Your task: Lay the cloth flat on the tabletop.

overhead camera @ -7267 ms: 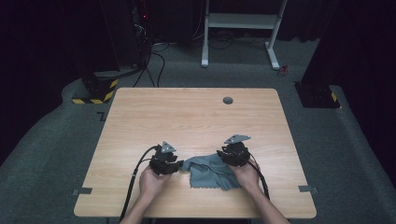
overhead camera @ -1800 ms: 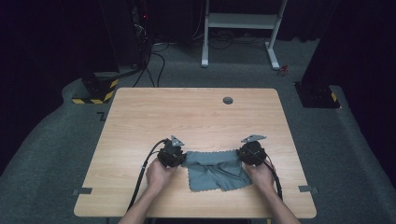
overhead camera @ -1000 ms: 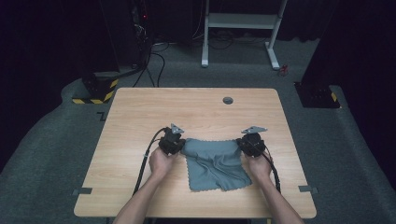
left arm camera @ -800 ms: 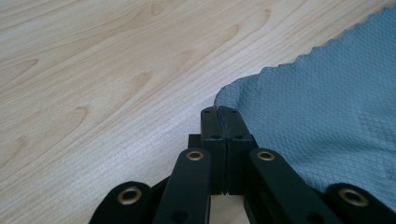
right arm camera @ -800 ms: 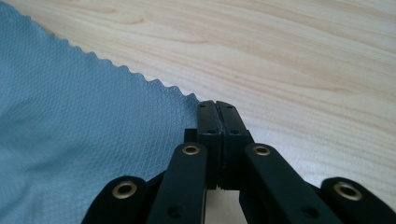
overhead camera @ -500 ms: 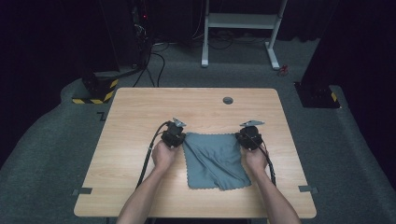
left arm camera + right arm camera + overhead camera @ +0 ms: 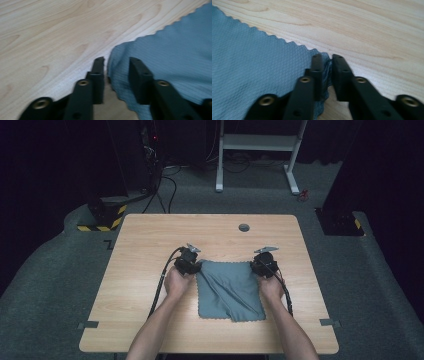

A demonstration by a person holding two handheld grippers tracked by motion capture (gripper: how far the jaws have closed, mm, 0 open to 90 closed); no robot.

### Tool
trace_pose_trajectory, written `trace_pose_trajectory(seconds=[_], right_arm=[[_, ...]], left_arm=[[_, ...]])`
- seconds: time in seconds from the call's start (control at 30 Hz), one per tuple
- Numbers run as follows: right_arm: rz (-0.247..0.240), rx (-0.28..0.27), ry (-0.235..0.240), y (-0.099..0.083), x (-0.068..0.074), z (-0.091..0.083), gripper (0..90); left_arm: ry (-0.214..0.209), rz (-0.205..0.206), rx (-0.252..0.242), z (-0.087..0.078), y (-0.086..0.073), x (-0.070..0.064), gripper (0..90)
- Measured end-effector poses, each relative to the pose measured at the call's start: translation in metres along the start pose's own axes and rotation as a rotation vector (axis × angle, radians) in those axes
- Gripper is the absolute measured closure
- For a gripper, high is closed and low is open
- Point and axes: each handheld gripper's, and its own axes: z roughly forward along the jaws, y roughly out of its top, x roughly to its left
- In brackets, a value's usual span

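Cloth (image 7: 227,287) is mostly spread now on the table (image 7: 150,240), lying w/ its far edge stretched straight between the two grippers and the rest trailing toward the person; judging by how it lies, the flattening is maybe two-thirds done, since a couple of long folds run diagonally across the cloth's middle and its near right corner looks doubled over. What's left, I'd guess: pull out those ridges, lay the near corners flat, let go. Left gripper (image 7: 192,264) sits at the cloth's far left corner; in the left gripper view the jaws stand apart w/ a clear gap, one jaw on bare wood beside the cloth (image 7: 170,55), the other over the fabric, so it looks released or not clamped, the corner bunched up between them. Right gripper (image 7: 260,265) is at the cloth's far right corner; in the right gripper view its jaws are nearly together w/ the scalloped corner of the cloth (image 7: 262,62) pinched between them, so that one grips. Both forearms come in from the near side of the cloth, roughly parallel, hands wrapped round the gripper bodies, wrists low, jaws tipped down at the tabletop. Cables trail back along each arm. A small round hole (image 7: 244,227) lies beyond the cloth, well apart.
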Motion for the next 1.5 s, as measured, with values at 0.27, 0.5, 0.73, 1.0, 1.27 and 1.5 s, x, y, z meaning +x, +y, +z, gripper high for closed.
trace_pose_trajectory(seconds=[0.27,0.5,0.73,1.0,1.27,1.5], right_arm=[[-0.028,-0.062,0.076,-0.019,0.007,-0.037,66.8],[-0.044,-0.062,0.161,-0.044,0.008,-0.063,80.8],[-0.107,-0.069,0.160,-0.070,0.023,-0.073,82.8],[-0.110,-0.080,0.167,-0.083,0.029,-0.081,77.3],[-0.115,-0.062,0.168,-0.105,0.030,-0.091,77.4],[-0.106,-0.077,0.183,-0.118,0.032,-0.100,75.1]], left_arm=[[-0.094,0.053,-0.044,-0.051,-0.024,-0.023,50.5],[-0.169,0.115,-0.033,-0.077,-0.061,-0.053,56.1],[-0.194,0.116,-0.027,-0.082,-0.088,-0.068,60.2],[-0.201,0.141,-0.031,-0.085,-0.096,-0.079,65.8],[-0.179,0.175,-0.005,-0.081,-0.099,-0.084,68.5],[-0.174,0.174,-0.008,-0.083,-0.101,-0.083,73.1]])
